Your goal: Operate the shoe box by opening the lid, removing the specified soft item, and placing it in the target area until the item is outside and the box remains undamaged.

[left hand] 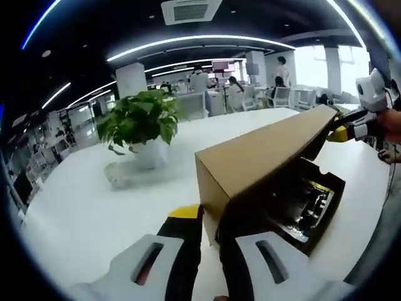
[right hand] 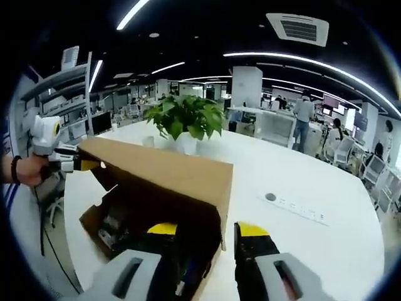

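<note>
Table: a broad white table (left hand: 94,207) spreads across the lower half of both views, with an open office of desks and people behind it along the upper part.
Shoe box: the brown cardboard shoe box (left hand: 313,207) sits right of centre in the left gripper view and lower left in the right gripper view (right hand: 100,222), its dark inside showing.
Lid: the lid (left hand: 263,153) is raised and tilted, a long brown panel running from centre to upper right in the left gripper view; in the right gripper view it (right hand: 169,169) spans the middle.
Contents: something dark with pale markings lies in the box; I cannot tell what it is.
Plant: a leafy green plant (left hand: 141,119) in a white pot stands on the table, left of centre, beyond the lid; upper centre in the right gripper view (right hand: 188,116).
Left gripper: the left gripper (left hand: 210,219), bottom centre, has its jaws closed narrowly over the lid's near corner.
Right gripper: the right gripper (right hand: 207,235), bottom centre, straddles the lid's opposite corner edge, pinching it.
Power strip: a white strip (right hand: 294,207) lies flat on the table, right of centre.
</note>
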### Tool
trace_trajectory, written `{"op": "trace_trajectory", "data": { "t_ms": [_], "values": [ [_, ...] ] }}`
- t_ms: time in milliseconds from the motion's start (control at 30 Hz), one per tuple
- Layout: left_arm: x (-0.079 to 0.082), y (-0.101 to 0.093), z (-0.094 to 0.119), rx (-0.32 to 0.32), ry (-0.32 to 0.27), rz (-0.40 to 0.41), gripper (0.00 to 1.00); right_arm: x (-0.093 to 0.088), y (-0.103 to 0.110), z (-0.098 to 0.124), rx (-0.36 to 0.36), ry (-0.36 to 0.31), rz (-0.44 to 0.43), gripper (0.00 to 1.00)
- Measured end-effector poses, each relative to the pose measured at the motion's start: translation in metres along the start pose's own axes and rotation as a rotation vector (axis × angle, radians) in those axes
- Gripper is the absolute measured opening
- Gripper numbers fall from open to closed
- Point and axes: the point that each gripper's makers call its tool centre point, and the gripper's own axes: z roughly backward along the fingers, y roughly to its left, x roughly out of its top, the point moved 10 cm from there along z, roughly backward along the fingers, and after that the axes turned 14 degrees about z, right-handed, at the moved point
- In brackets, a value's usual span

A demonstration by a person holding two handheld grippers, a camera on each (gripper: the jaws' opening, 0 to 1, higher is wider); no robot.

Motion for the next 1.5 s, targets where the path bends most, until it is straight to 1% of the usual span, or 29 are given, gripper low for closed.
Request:
{"op": "trace_trajectory", "data": {
  "t_ms": [33,100,167,200,233,267,433,667,833,1000,1033,1067,1100,1500],
  "values": [
    [0.0,0.0,0.0,-0.001,0.001,-0.001,0.07,-0.001,-0.002,-0.005,-0.004,0.006,-0.003,0.25],
    [0.001,0.001,-0.001,-0.002,0.003,-0.002,0.07,0.0,-0.003,-0.008,-0.012,0.012,-0.017,0.2],
    [0.001,0.001,-0.001,-0.002,0.002,0.0,0.07,0.0,-0.008,-0.012,-0.032,0.004,-0.055,0.09],
    [0.001,0.001,-0.001,-0.002,0.001,0.002,0.07,0.0,-0.012,-0.013,-0.064,0.007,-0.079,0.06],
    [0.001,0.001,-0.001,-0.001,0.002,0.004,0.07,0.0,-0.013,-0.014,-0.064,0.006,-0.109,0.02],
    [0.002,0.001,-0.002,-0.002,0.001,0.007,0.07,0.001,-0.015,-0.016,-0.062,-0.003,-0.125,0.02],
    [0.003,0.002,-0.004,-0.001,-0.004,0.009,0.07,0.004,-0.016,-0.021,-0.061,0.004,-0.103,0.0],
    [0.007,0.005,-0.011,0.012,-0.012,0.009,0.07,0.008,-0.023,-0.027,-0.053,0.013,-0.082,0.0],
    [0.004,0.005,-0.018,0.016,0.009,-0.009,0.07,0.01,-0.025,-0.03,-0.049,0.012,-0.076,0.0],
    [-0.003,0.007,-0.027,0.02,0.042,-0.004,0.06,0.011,-0.027,-0.033,-0.046,0.008,-0.078,0.0],
    [-0.004,0.007,-0.028,0.023,0.037,-0.005,0.06,0.011,-0.027,-0.033,-0.045,0.008,-0.079,0.0],
    [-0.005,0.008,-0.028,0.028,0.048,0.005,0.07,0.011,-0.028,-0.033,-0.045,0.007,-0.081,0.0],
    [-0.004,0.008,-0.029,0.026,0.035,0.005,0.07,0.012,-0.026,-0.032,-0.045,0.006,-0.08,0.0],
    [0.002,0.013,-0.037,0.036,0.035,0.054,0.05,0.014,-0.033,-0.045,-0.043,0.004,-0.084,0.0]
  ]
}}
